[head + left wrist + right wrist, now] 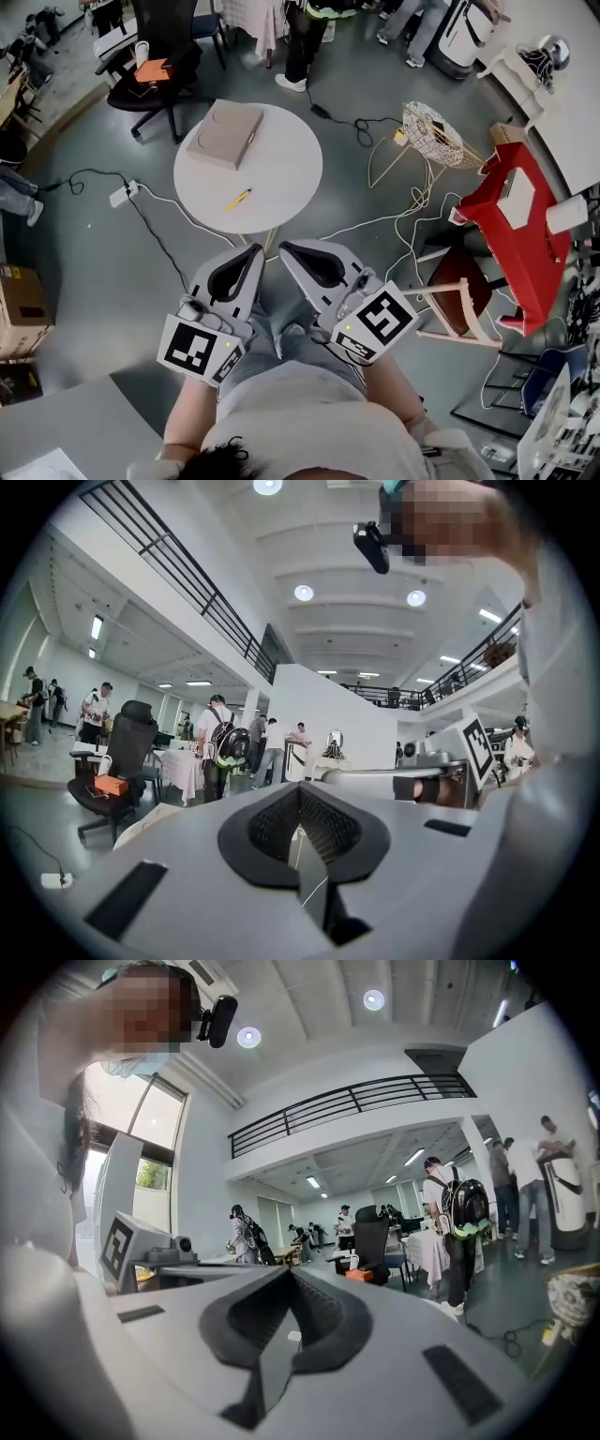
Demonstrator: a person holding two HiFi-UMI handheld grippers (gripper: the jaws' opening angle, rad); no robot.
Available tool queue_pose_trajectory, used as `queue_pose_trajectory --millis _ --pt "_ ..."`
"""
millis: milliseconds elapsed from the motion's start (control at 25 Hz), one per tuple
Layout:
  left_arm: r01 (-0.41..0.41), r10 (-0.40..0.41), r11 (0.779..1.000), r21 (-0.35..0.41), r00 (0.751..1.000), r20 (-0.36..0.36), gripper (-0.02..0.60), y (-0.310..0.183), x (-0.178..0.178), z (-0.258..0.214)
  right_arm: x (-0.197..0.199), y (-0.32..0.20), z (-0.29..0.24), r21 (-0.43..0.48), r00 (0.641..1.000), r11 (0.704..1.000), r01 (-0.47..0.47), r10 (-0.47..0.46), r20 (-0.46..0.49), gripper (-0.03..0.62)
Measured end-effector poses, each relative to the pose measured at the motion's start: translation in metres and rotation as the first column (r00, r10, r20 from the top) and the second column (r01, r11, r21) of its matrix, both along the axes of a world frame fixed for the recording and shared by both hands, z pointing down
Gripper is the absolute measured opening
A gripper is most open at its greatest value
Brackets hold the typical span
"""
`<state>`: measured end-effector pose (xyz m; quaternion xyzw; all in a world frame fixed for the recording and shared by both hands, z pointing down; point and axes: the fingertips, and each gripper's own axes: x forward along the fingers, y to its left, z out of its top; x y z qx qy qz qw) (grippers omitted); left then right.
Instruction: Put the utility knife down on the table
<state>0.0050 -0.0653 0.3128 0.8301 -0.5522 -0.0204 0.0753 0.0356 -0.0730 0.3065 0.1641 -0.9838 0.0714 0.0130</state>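
From the head view, the utility knife (238, 198) lay flat on the round white surface (291, 159), near its front edge and apart from the flat tan box (225, 133) at the back left. The rest of the top was bare. Cables (159, 239) trailed over the floor (84, 281) to the left of the surface and past its right side. A wire basket stand (436, 136) and a red piece of furniture (511, 216) crowded the right, with a wooden chair (464, 300) close to your right arm. You held the left hand-held gripper (253, 251) and the right hand-held gripper (284, 247) low in front of your body. They sat side by side with their tips near each other, angled towards the front rim of the surface and short of it.

In the left gripper view, that gripper (300, 794) pointed out level across the room. Its jaws were pressed together with nothing between them. A black office chair (122, 752) stood far off on the left, and the other gripper lay close on the right.

In the right gripper view, that gripper (289, 1277) also had its jaws together and held nothing. Open floor ran ahead on the right towards people standing in the distance.
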Motion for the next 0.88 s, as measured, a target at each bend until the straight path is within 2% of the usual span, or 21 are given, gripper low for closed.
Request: queue_pose_trajectory --millis 360,880 --pt "0.001 -0.002 0.998 0.061 1.000 0.015 0.009 0.014 0.009 -0.017 0.005 0.017 -0.011 0.050 0.999 0.998 0.033 -0.033 -0.004 0.008" --pt "0.003 -0.006 0.996 0.091 0.999 0.031 0.009 0.009 0.008 -0.026 0.003 0.013 -0.022 0.062 0.999 0.997 0.042 -0.043 0.018 0.008"
